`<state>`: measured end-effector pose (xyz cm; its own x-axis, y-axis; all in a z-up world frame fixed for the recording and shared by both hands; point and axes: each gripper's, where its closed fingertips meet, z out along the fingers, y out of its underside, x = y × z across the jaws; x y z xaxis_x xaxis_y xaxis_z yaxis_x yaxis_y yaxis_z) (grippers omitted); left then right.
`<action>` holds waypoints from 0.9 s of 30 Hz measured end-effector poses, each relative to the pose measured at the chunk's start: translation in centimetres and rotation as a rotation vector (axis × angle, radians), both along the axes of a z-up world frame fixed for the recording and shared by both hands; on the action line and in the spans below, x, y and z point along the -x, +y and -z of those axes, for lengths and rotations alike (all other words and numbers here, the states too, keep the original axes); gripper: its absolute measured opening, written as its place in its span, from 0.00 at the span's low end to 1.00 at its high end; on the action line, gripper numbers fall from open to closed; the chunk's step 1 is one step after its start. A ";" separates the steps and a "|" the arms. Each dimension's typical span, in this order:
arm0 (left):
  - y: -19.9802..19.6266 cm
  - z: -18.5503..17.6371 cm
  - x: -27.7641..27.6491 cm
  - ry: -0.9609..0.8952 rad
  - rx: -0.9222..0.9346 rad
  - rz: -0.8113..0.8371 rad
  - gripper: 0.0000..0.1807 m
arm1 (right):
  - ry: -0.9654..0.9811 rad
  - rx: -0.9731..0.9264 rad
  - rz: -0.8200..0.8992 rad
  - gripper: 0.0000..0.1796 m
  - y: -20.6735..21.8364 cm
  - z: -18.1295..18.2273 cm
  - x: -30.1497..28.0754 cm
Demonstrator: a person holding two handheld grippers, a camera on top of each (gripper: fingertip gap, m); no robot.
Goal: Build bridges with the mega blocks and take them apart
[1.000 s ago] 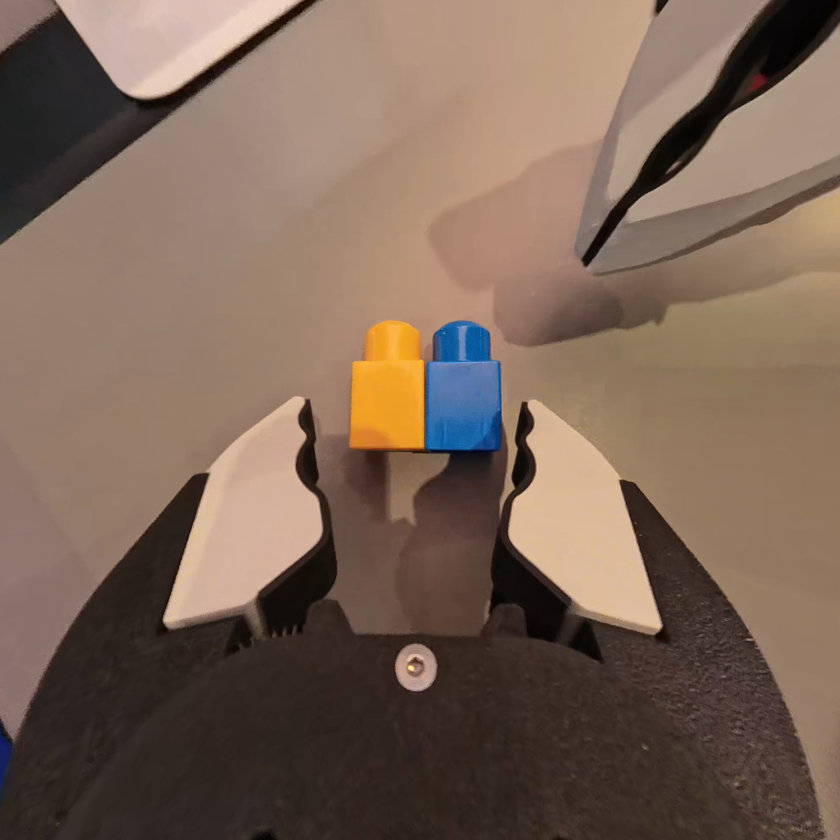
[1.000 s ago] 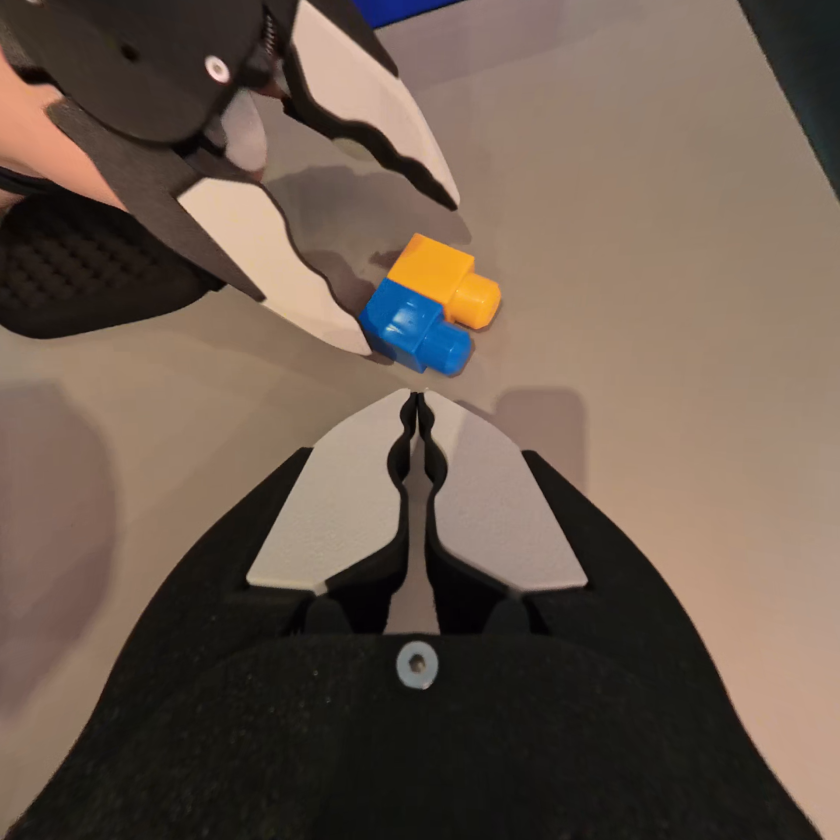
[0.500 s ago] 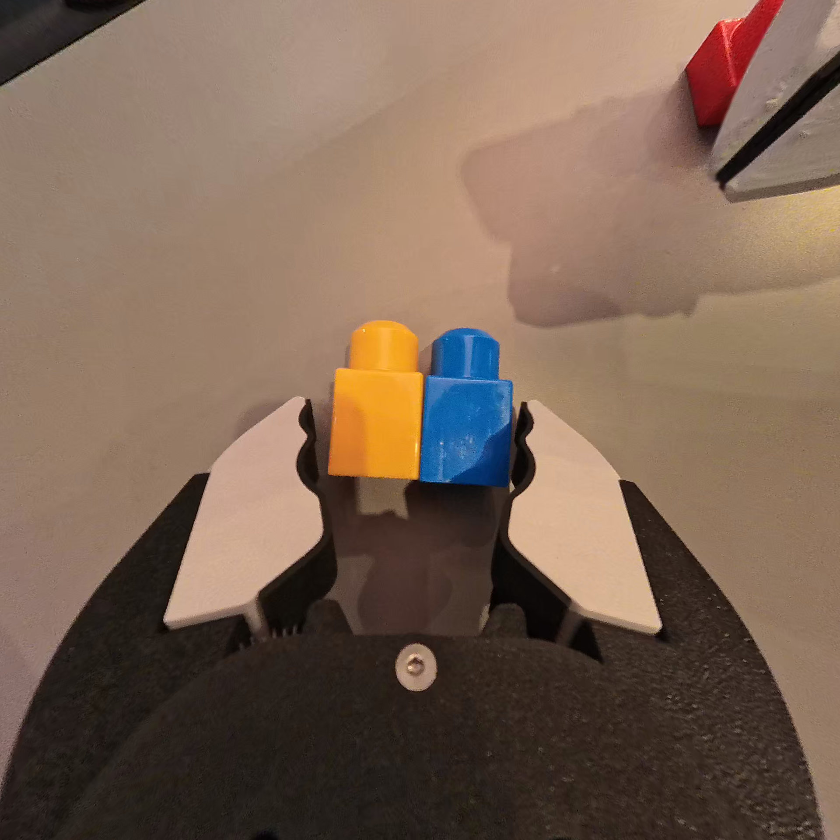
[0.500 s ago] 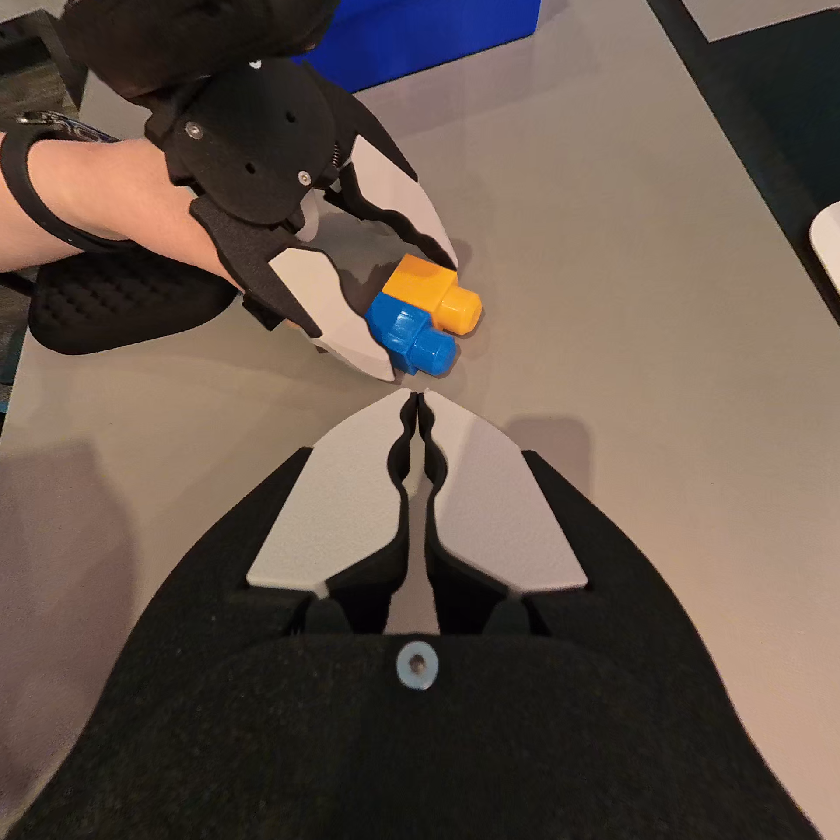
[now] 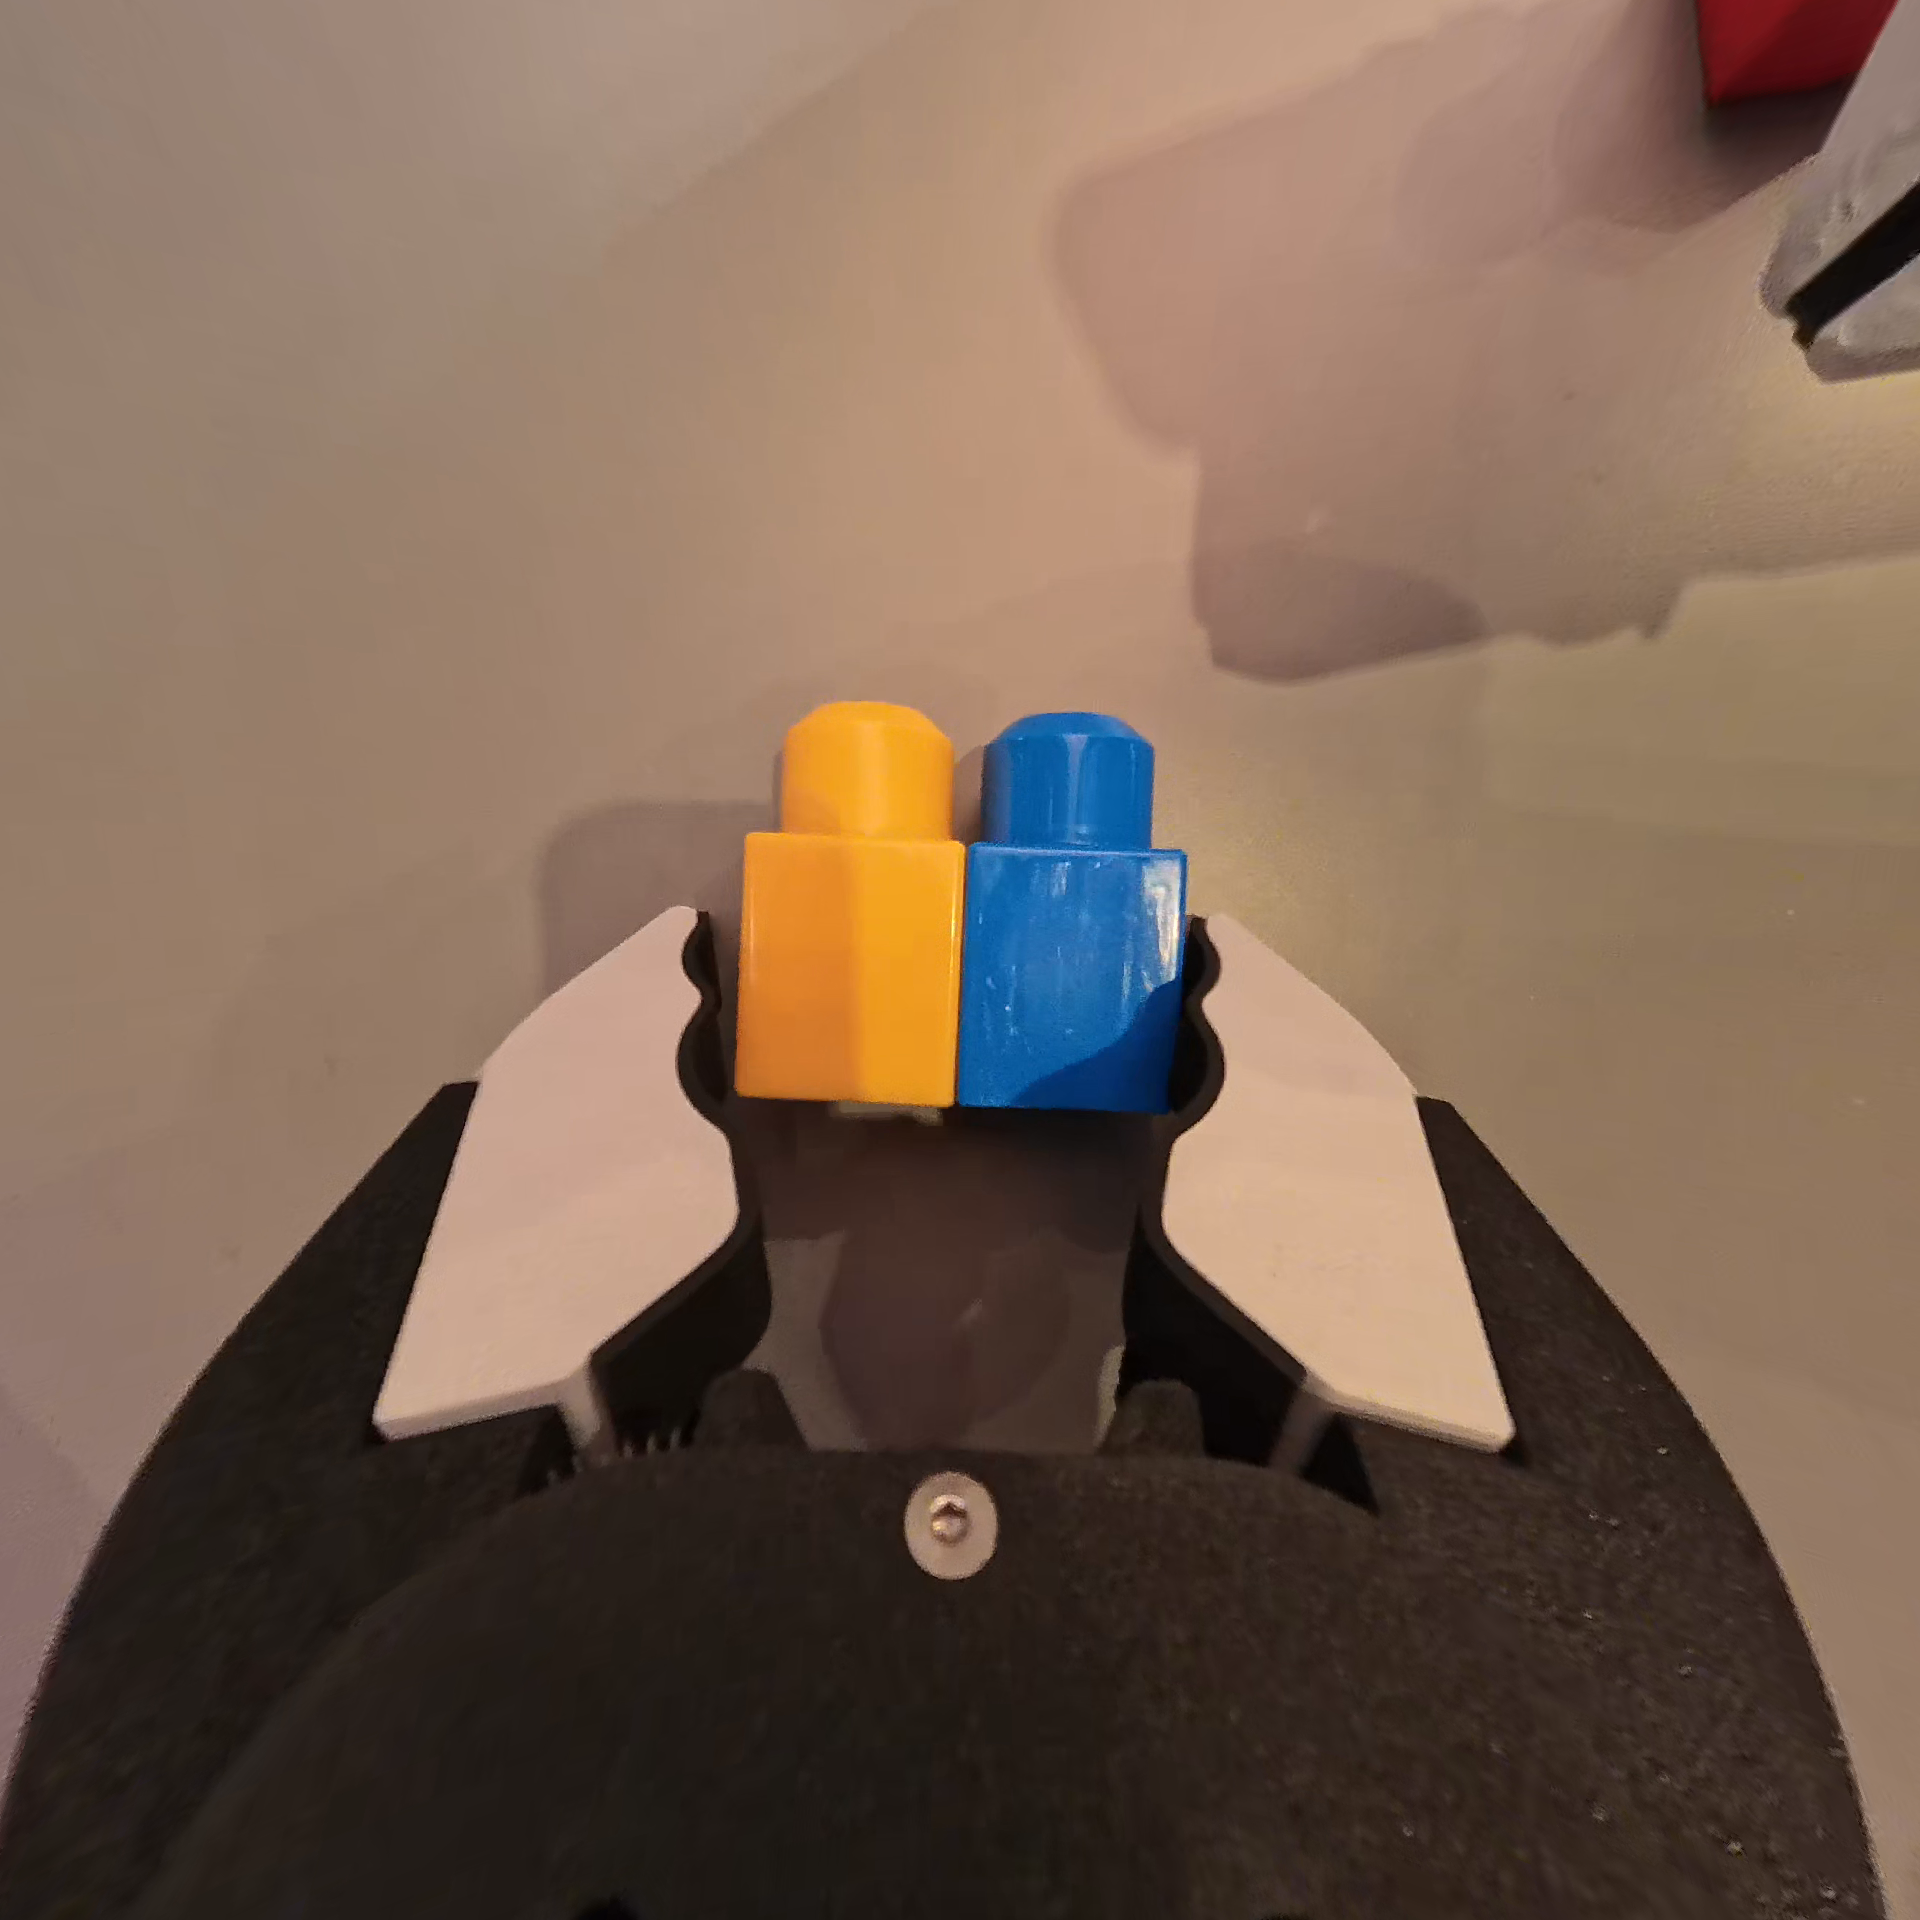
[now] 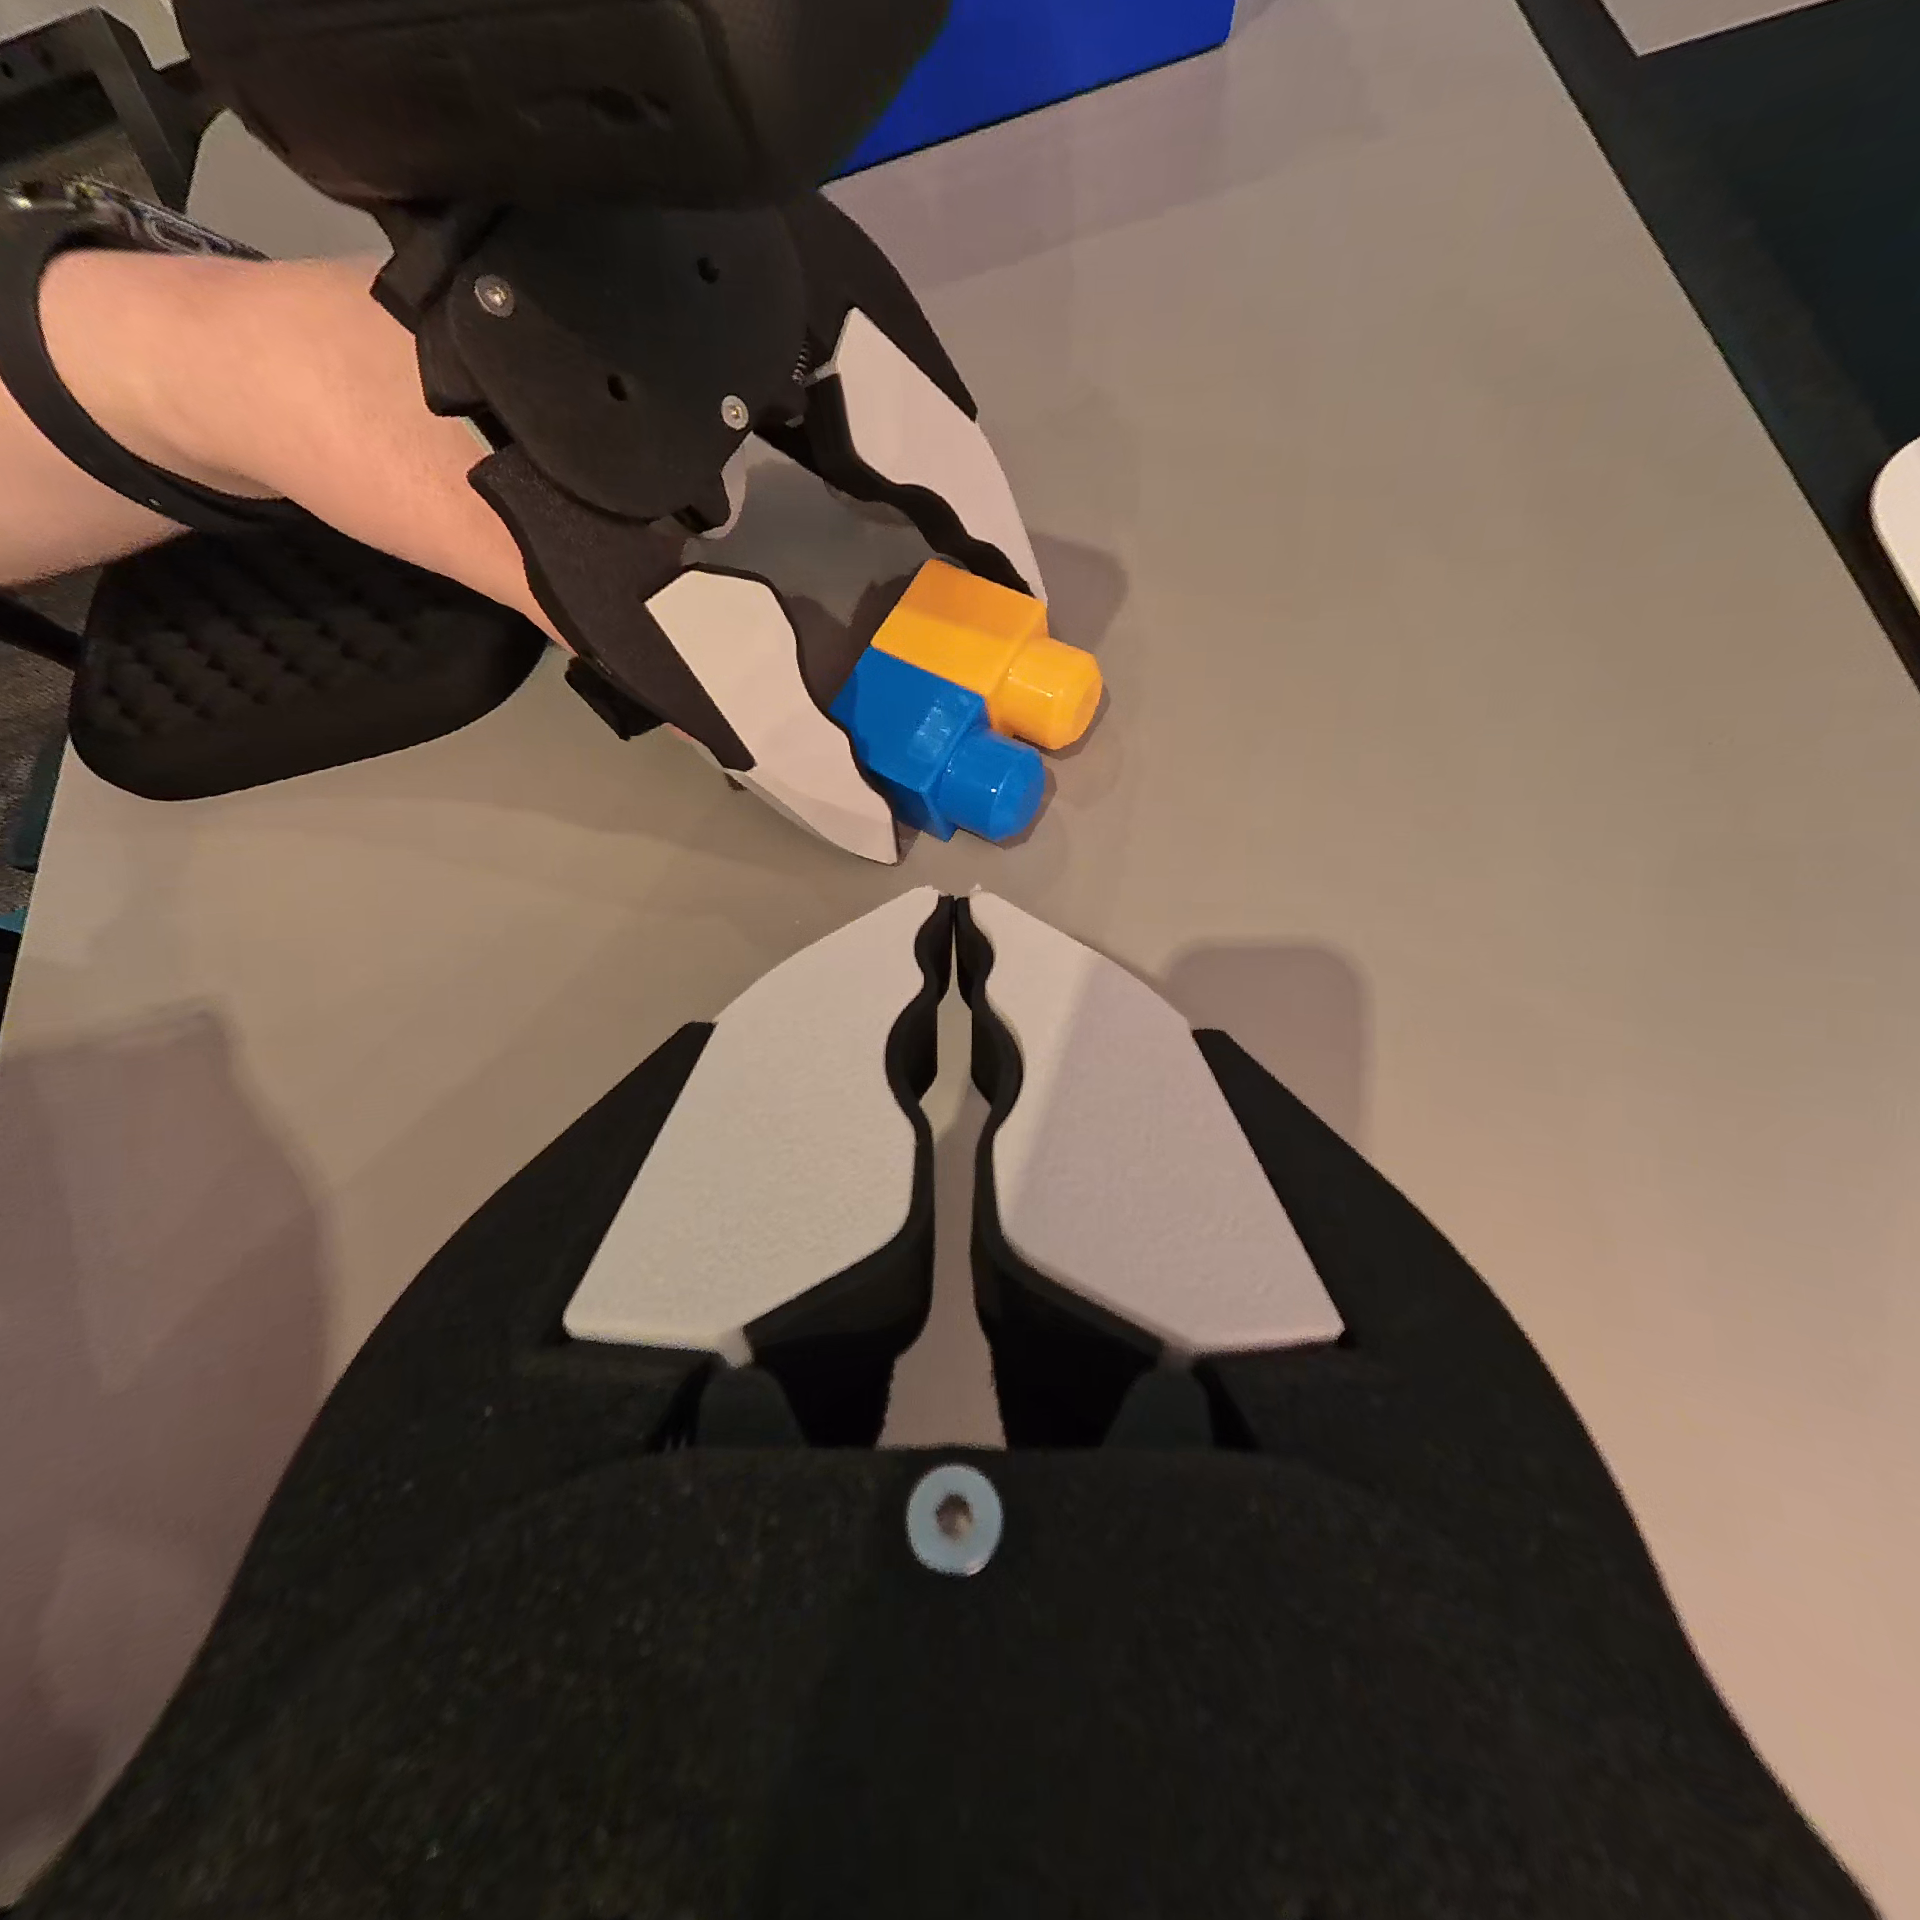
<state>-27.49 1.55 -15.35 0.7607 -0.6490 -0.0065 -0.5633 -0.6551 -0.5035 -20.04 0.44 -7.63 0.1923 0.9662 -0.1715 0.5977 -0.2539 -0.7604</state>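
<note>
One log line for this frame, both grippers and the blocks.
left gripper: fingers around orange block + blue block, side by side | right gripper: shut, empty, short of the blocks | blocks lie on grey table

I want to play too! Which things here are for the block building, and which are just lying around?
For the job:
- orange block
- blue block
- red block, top corner
- left tongs, around the orange and blue pair
- right tongs, shut, empty

Just lying about:
- blue box
- black chair seat
- grey table
</note>
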 end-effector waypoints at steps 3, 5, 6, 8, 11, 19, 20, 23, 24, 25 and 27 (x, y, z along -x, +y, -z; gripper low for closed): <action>0.0 0.0 0.0 0.012 0.016 0.004 0.47 | -0.001 0.003 -0.002 0.00 0.0 0.0 -0.1; 0.0 0.1 0.0 0.019 0.024 0.007 0.47 | -0.004 0.004 -0.001 0.00 0.0 0.1 -0.1; 0.0 0.1 0.0 0.022 0.028 0.007 0.47 | -0.003 0.004 -0.001 0.00 0.0 0.1 -0.1; 0.0 0.1 -0.1 0.026 0.033 0.011 0.47 | -0.003 0.006 0.001 0.00 0.1 0.1 -0.2; 0.1 0.0 -0.1 0.018 0.024 0.007 0.43 | -0.003 0.009 0.001 0.00 0.1 0.2 -0.3; 0.0 0.0 0.0 0.028 0.029 0.039 0.43 | -0.005 0.013 0.010 0.00 0.3 0.3 -0.7; 0.0 0.0 0.0 0.027 0.024 0.046 0.43 | -0.004 0.013 0.011 0.00 0.4 0.3 -0.8; 0.0 -0.1 -0.1 0.009 0.005 0.055 0.42 | 0.000 0.019 0.015 0.00 0.5 0.3 -0.9; 0.1 -0.3 -0.2 -0.005 -0.010 0.057 0.42 | 0.000 0.021 0.016 0.00 0.5 0.3 -1.0; 0.2 -0.6 -0.2 -0.020 -0.028 0.054 0.42 | -0.001 0.023 0.016 0.00 0.5 0.4 -1.0; 0.4 -1.2 -0.1 -0.050 -0.067 0.046 0.42 | -0.004 0.024 0.016 0.00 0.6 0.5 -1.0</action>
